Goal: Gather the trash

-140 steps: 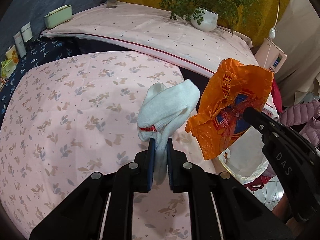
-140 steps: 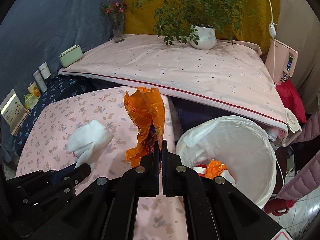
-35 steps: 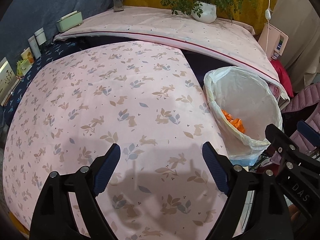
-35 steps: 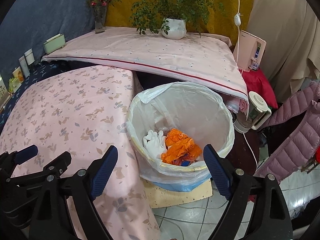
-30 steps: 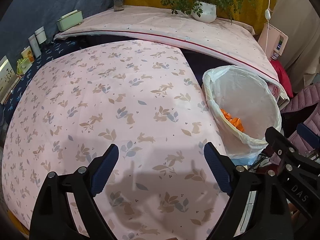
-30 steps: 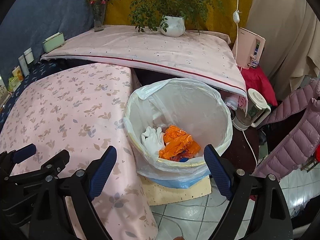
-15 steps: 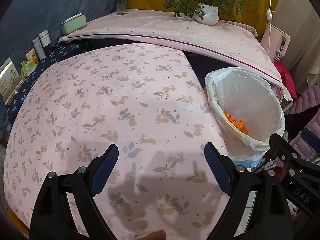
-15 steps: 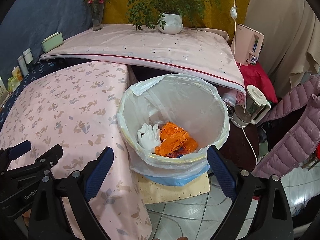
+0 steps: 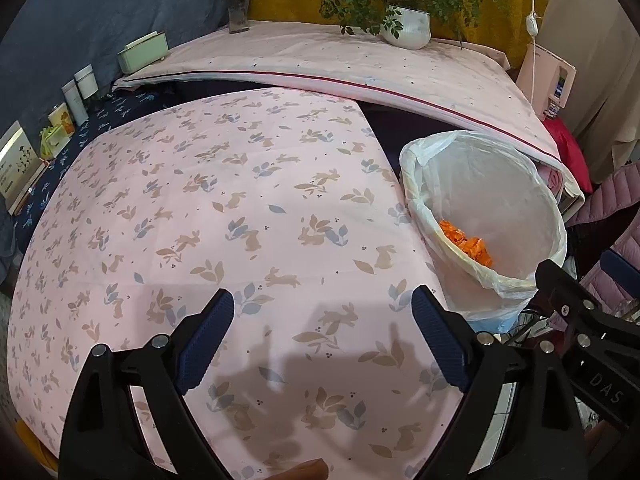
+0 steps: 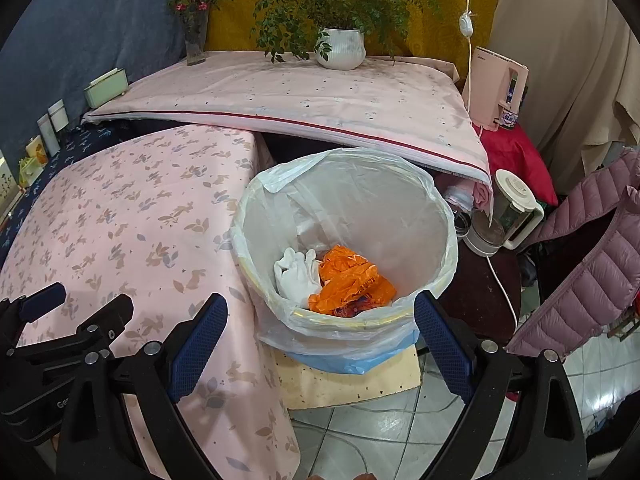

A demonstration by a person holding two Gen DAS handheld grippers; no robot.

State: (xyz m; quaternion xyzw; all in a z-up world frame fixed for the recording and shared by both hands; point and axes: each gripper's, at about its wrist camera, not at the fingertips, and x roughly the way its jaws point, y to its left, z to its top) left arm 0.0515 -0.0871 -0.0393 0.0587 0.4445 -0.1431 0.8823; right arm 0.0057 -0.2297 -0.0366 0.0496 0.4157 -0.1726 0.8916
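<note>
1. Trash: orange plastic bag (image 10: 352, 284) and white sock (image 10: 296, 274) lie side by side, touching, at the bottom of the lined bin (image 10: 436, 208).
2. Bin stands on the floor on a pale foam pad (image 10: 360, 376), just beside the edge of the surface w/ the pink rabbit-print cloth (image 9: 240, 208).
3. Right tongs (image 10: 320, 348) released, jaws spread wide, nothing between them; they hover over the bin's near rim.
4. Left tongs (image 9: 320, 344) also released, jaws wide apart, nothing held, above the bare cloth; orange bag (image 9: 464, 240) partly visible from that side.
5. Behind: 2nd pink-covered surface (image 10: 320, 96) w/ potted plant (image 10: 340, 52), flower vase (image 10: 195, 40).
6. Right of bin: kettle (image 10: 508, 208), purple puffer jacket (image 10: 592, 272).
</note>
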